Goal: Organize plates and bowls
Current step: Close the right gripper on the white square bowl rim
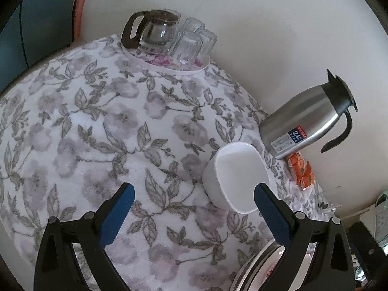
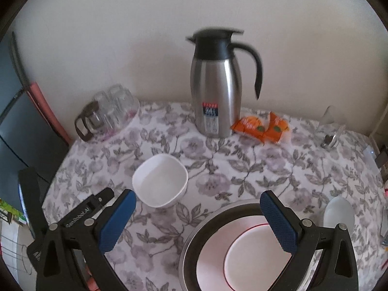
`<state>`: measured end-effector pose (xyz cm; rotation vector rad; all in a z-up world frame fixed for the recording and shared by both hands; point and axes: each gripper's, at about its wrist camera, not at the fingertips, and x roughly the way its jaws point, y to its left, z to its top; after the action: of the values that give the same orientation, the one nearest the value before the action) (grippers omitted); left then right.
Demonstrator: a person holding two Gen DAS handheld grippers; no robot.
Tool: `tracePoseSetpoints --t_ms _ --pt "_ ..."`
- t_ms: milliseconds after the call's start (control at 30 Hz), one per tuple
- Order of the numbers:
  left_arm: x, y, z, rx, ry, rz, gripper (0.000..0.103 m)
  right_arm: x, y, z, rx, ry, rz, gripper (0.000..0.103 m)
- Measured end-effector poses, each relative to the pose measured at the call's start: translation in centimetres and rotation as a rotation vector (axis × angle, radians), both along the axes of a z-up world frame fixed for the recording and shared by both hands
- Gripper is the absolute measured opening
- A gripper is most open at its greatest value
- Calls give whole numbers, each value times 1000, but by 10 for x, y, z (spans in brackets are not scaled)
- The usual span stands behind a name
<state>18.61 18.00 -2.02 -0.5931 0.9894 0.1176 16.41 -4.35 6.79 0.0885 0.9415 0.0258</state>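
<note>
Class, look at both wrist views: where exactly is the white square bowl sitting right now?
The white square bowl stands empty on the floral tablecloth, left of the stacked plates and in front of the steel thermos jug; in the left wrist view it lies ahead-right.

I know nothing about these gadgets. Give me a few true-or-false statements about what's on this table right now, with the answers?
1. The white bowl sits empty on the floral tablecloth. True.
2. The right gripper is clamped on the bowl. False: its fingers are spread and hold nothing.
3. The steel thermos jug lies on its side. False: it stands upright near the wall.
4. Orange packets lie beside the jug. True.
5. A red-rimmed plate rests inside a metal basin. True.
6. The left gripper carries a glass. False: it is open and empty.
</note>
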Motion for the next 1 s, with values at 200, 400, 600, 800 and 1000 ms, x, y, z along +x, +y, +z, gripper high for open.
tracePoseSetpoints --t_ms 200,400,600,800,1000 --pt "14 5 -12 -44 15 7 99 25 9 -22 -24 61 -29 96" --pt "33 2 -23 -64 21 -20 87 51 14 -49 -6 122 -54 82" --pt "48 -5 -37 -93 27 -52 78 71 15 -78 12 179 -70 68" --pt "60 -15 -44 -98 18 -85 70 84 22 -98 11 213 -54 59" --pt "68 -22 -55 -88 27 -103 60 94 28 -112 16 236 -34 50"
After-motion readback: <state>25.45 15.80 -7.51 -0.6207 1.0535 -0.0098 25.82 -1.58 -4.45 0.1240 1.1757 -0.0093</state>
